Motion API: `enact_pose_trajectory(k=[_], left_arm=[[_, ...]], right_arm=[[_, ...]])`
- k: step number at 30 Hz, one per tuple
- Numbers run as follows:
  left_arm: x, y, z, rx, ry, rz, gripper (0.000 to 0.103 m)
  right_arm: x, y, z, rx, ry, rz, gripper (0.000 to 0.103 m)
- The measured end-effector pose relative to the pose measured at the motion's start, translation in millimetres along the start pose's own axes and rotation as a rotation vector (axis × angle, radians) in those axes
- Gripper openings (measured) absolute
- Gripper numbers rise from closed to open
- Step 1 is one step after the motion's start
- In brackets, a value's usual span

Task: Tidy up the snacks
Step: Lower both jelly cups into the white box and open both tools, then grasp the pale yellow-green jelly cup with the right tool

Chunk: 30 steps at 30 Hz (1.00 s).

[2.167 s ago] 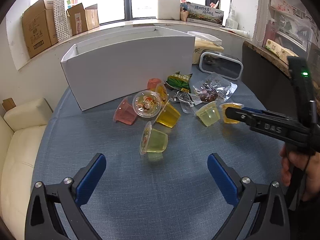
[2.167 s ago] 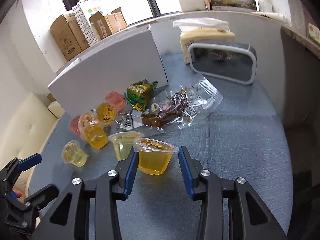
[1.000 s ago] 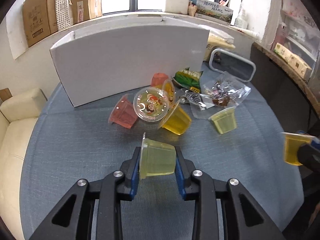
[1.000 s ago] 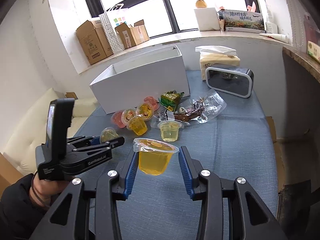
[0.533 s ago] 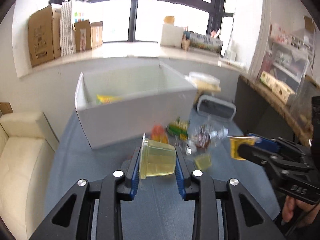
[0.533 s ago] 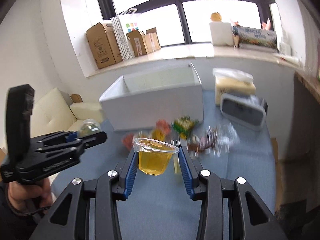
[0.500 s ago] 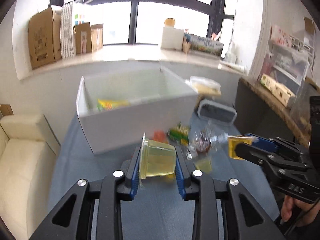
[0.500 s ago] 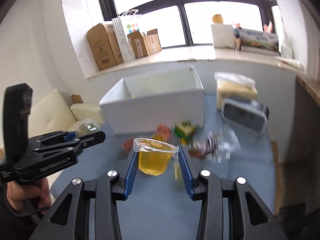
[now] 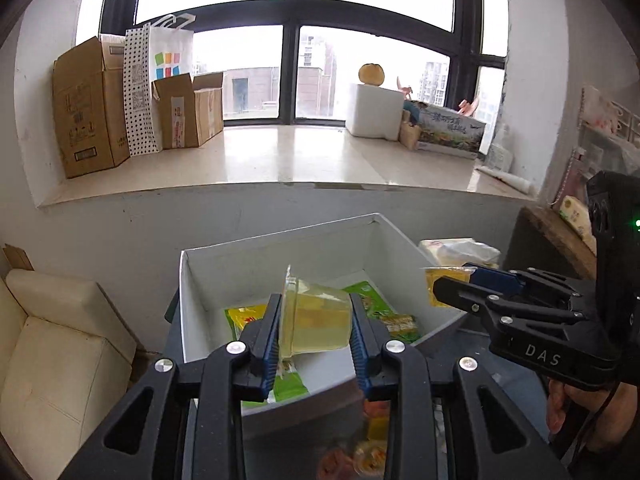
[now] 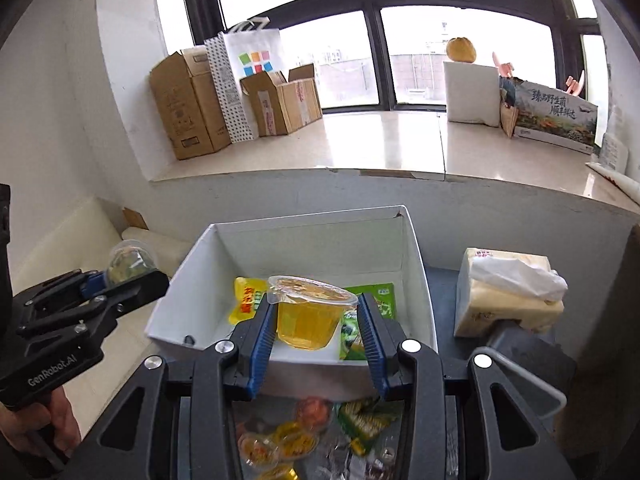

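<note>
My left gripper (image 9: 315, 330) is shut on a pale yellow-green jelly cup (image 9: 316, 324) lying on its side, held in the air over the open white box (image 9: 200, 280). My right gripper (image 10: 318, 330) is shut on an upright amber jelly cup (image 10: 306, 320) with a sealed lid, also above the white box (image 10: 416, 264). Green and yellow snack packets (image 10: 248, 296) lie on the box floor. Each gripper shows in the other's view: the right gripper (image 9: 444, 286) at the right, the left gripper (image 10: 128, 268) at the left.
Loose jelly cups (image 10: 276, 444) and snack packets lie on the blue table in front of the box. A tissue pack (image 10: 508, 292) and a grey-framed container (image 10: 528, 356) stand to the right. A cream sofa (image 9: 52, 340) is at the left; cardboard boxes (image 9: 88, 104) sit on the windowsill.
Both grippers, each with its jelly cup, have risen and moved forward from above the table to over the open box. The box interior now shows.
</note>
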<state>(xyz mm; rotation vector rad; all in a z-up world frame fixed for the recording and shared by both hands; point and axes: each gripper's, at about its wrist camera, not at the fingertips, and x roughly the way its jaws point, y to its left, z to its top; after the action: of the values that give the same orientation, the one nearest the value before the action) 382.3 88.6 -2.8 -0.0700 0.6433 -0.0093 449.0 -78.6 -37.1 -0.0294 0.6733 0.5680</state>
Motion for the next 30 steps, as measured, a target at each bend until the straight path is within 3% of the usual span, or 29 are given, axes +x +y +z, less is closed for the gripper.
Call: enact_pose_trajectory(k=[5, 6, 7, 8, 12, 20, 30], left_arm=[[36, 10, -4, 0.015, 0.051, 0.013, 0.038], [41, 11, -8, 0.017, 0.07, 0.021, 0.06], [45, 12, -11, 0.014, 0.076, 0.039, 0.093], [46, 14, -14, 0.01, 0.067, 0.049, 0.103], [52, 15, -21, 0.033, 0.07, 0.074, 0.103], [42, 5, -30, 0.063, 0.058, 0.073, 0.103], [-12, -12, -55, 0.064, 0.023, 0.054, 0.103]], right_arm=[[29, -5, 0, 0.001, 0.042, -0.036, 0.047], [33, -7, -1, 0.012, 0.048, -0.056, 0.052], [35, -10, -2, 0.019, 0.051, -0.069, 0.073], [35, -13, -3, 0.026, 0.042, -0.075, 0.089], [29, -19, -6, 0.045, 0.04, -0.084, 0.103], [13, -13, -18, 0.024, 0.033, -0.085, 0.103], [-42, 9, -46, -0.033, -0.014, -0.075, 0.103]])
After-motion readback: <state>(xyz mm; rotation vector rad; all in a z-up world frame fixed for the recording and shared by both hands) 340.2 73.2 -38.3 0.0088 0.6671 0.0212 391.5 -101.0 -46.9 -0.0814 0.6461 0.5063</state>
